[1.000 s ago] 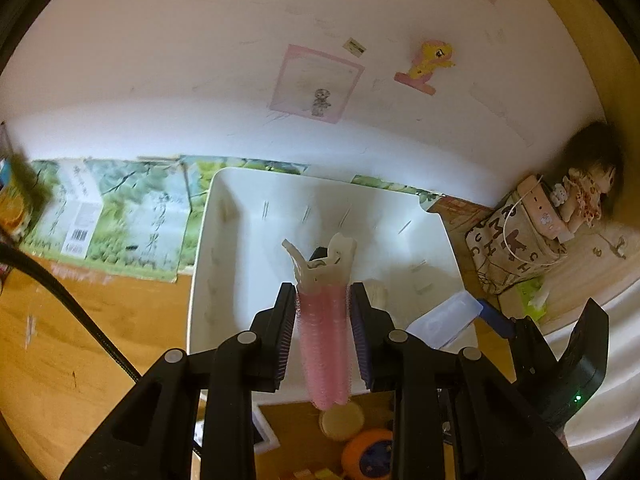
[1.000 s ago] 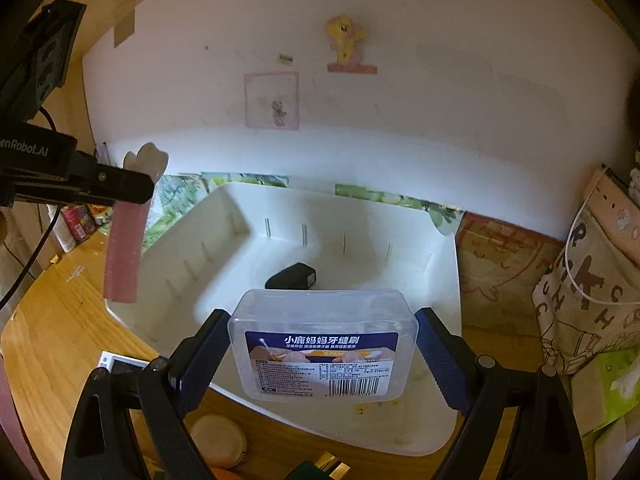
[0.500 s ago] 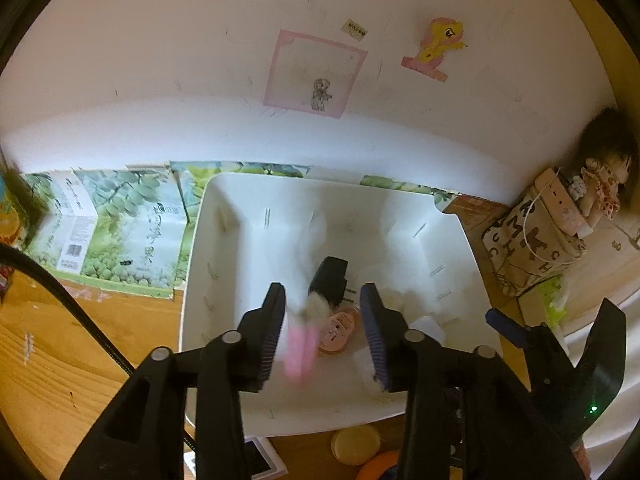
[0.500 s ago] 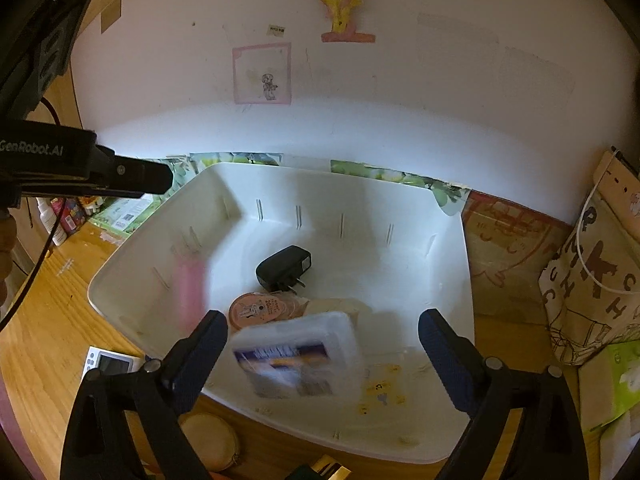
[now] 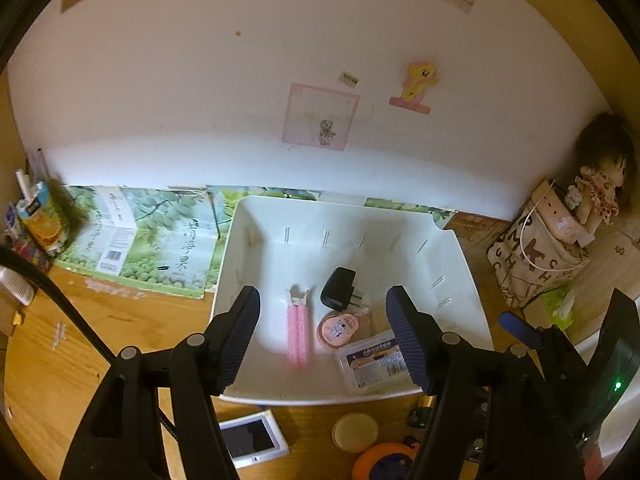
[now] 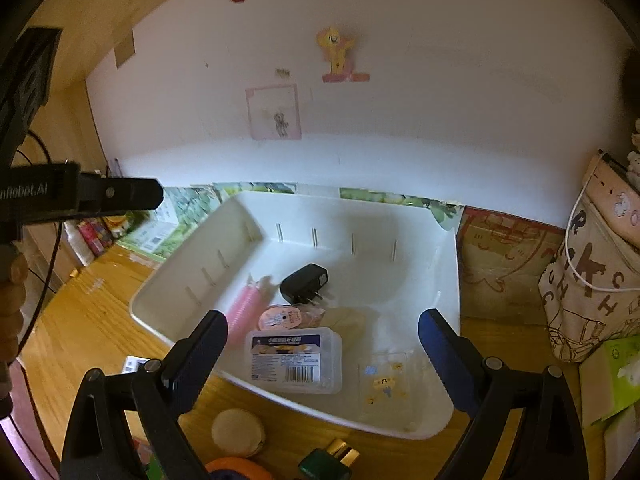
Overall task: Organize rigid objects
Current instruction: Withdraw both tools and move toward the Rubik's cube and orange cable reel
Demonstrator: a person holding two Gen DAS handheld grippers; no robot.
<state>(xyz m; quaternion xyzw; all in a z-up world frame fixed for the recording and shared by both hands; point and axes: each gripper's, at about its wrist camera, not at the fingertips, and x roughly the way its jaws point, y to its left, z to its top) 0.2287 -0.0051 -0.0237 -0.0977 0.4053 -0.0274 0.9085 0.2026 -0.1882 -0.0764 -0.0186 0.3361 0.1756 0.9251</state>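
A white plastic bin (image 5: 460, 280) (image 6: 400, 280) stands on the wooden desk against the wall. In it lie a pink ribbed roller (image 5: 298, 332) (image 6: 242, 312), a black charger plug (image 5: 340, 294) (image 6: 306, 282), a round pink tin (image 5: 340, 330) (image 6: 280, 318) and a clear labelled box (image 5: 374, 362) (image 6: 296, 360). My left gripper (image 5: 324, 340) hovers above the bin's near side, its jaws opening with nothing between them. Above the clear box, my right gripper (image 6: 324, 356) stands wide open and holds nothing. The left gripper's finger (image 6: 120, 196) shows at the upper left of the right wrist view.
In front of the bin lie a beige round compact (image 5: 355, 432) (image 6: 238, 432), a small white-framed screen (image 5: 252, 438), an orange toy (image 5: 384, 462) and a green plug (image 6: 328, 462). Green cartons (image 5: 140, 236) stand left. A lettered bag (image 5: 536, 256) (image 6: 592, 280) and a doll (image 5: 600, 188) are right.
The pink roller left my left gripper and now lies in the bin. The clear box dropped from my right gripper into the bin. Both grippers drew back from the bin, the left jaws spreading.
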